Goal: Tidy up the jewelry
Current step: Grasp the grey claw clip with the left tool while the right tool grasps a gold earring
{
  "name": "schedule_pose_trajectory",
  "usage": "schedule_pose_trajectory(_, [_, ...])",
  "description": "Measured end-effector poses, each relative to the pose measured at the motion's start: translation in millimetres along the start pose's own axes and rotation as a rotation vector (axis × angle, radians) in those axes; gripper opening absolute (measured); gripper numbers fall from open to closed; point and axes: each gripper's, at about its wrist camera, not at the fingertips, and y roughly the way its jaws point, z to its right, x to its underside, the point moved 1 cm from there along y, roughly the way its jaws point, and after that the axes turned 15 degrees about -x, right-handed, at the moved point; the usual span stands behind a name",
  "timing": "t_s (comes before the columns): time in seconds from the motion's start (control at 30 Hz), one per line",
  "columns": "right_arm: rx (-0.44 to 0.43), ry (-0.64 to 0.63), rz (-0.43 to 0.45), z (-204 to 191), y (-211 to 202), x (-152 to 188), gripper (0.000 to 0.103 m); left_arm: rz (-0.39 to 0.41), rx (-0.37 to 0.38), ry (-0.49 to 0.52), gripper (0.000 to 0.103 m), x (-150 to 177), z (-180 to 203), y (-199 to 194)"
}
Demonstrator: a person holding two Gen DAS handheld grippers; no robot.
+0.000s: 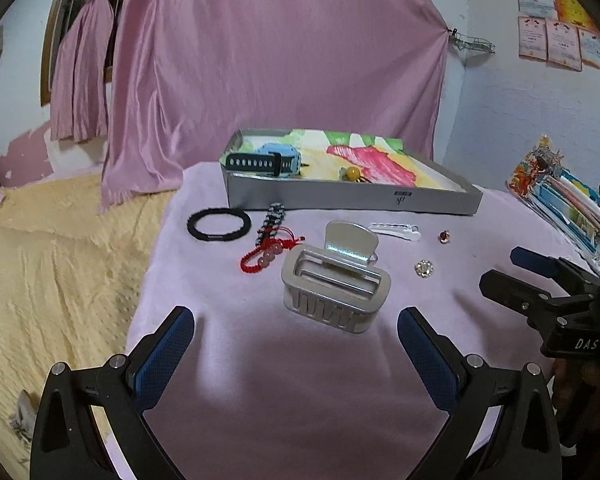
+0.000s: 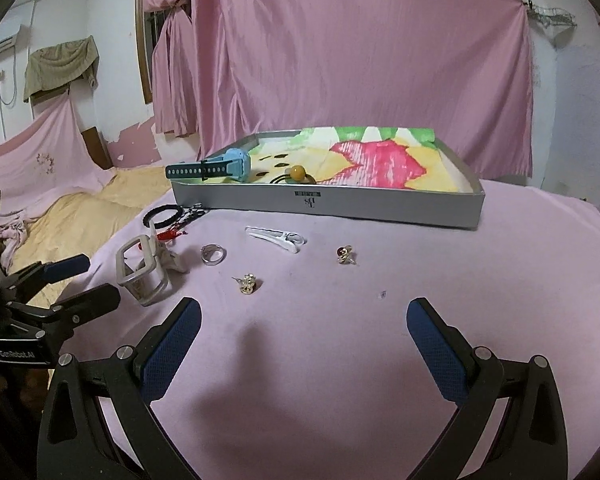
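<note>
Both claws I hold released: left claw point(image 1: 296, 330) hovers above the tabletop point(image 1: 284, 392), silver hair clip point(image 1: 336, 276) at its 12 o'clock. Right claw point(image 2: 304, 320) has two gold earrings point(image 2: 248, 283) point(image 2: 345, 255) ahead; grey tray point(image 2: 328, 200) holds the blue watch point(image 2: 216, 168) beyond.

— How does the left gripper point(image 1: 296, 322) stand?

— Low at the near edge, its jaws spread wide, the blue pads point(image 1: 162, 356) facing each other with nothing between them.

— And the right gripper point(image 2: 304, 314)?

— The same: jaws wide apart, empty, pointing toward the far side. From the left wrist view it point(image 1: 500, 270) reaches in from the right, tilted toward the left.

— Do the two touch?

— No, they sit side by side, apart.
</note>
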Motion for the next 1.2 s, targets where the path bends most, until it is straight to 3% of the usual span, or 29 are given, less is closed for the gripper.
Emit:
schedule_pose_trajectory(0.07, [-0.009,0.012,-0.018,1,5,-2,0.095,-0.018,0.008,-0.006,0.102,-2,0,4])
schedule_pose_trajectory(0.23, [-0.040,0.051,-0.067,2,17,-5,0.068,-0.047,0.026,-0.024,0.102,-8,-1,11])
schedule_pose_trajectory(0.37, [-0.071,0.061,-0.098,0,27,-9,0.061,-0.057,0.045,-0.039,0.102,-12,-1,15])
schedule_pose_trajectory(0.57, [-0.110,0.055,-0.135,-8,40,-14,0.038,-0.066,0.074,-0.034,0.096,-16,2,19])
schedule_pose_trajectory(0.63, [-0.118,0.052,-0.145,-8,44,-15,0.035,-0.075,0.090,-0.033,0.090,-18,3,21])
schedule_pose_trajectory(1.07, [-0.120,0.055,-0.203,-6,58,-22,0.028,-0.087,0.117,0.069,0.081,-26,18,27])
schedule_pose_trajectory(1.2, [-0.111,0.034,-0.219,-7,62,-25,0.022,-0.094,0.124,0.109,0.070,-28,22,29])
